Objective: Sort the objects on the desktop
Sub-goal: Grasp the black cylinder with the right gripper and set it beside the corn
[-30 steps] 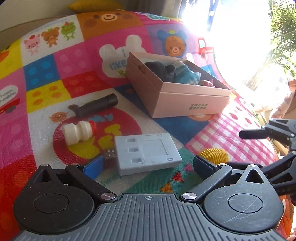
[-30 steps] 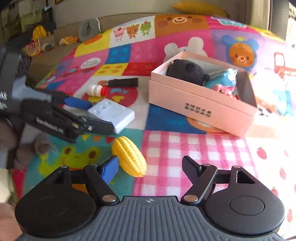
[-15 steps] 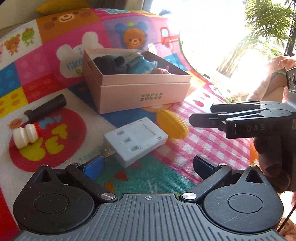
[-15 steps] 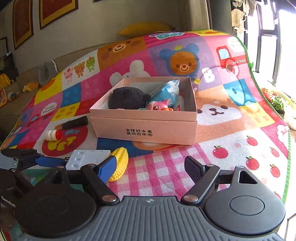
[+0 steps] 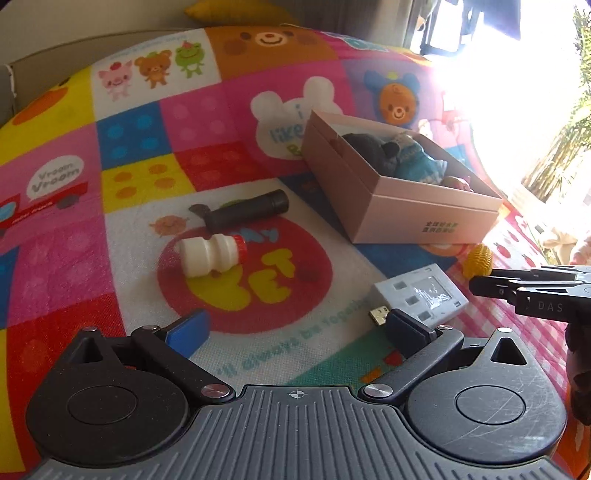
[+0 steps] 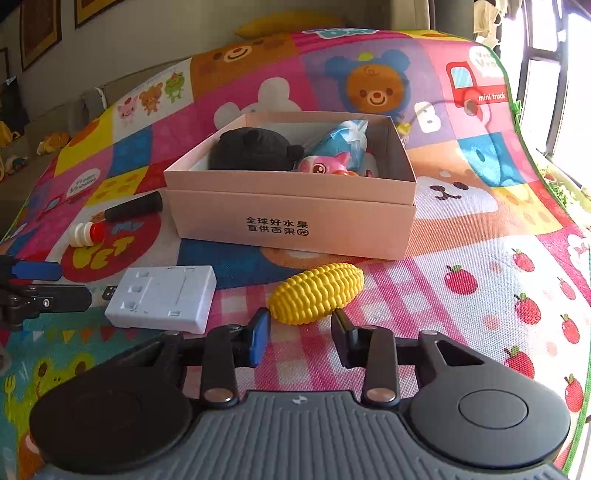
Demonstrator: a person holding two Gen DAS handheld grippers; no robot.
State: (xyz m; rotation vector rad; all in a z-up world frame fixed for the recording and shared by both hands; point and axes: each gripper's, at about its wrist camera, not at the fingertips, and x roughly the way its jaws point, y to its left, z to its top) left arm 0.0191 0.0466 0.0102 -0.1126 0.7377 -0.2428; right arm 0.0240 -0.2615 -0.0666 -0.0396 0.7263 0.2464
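Note:
A pink cardboard box on the play mat holds a black plush, a blue toy and a pink toy. A yellow toy corn lies in front of it. My right gripper is open, its fingertips just short of the corn. A white USB adapter lies left of the corn. A small white bottle and a black cylinder lie farther left. My left gripper is open and empty, near the adapter.
The colourful cartoon play mat covers the surface and falls away at the right, by a bright window. The left gripper's fingers show at the left edge of the right wrist view. A yellow cushion lies beyond the mat.
My right gripper has moved down and forward to the corn and its jaws have narrowed. My left gripper has swung left, so the bottle and cylinder are now central.

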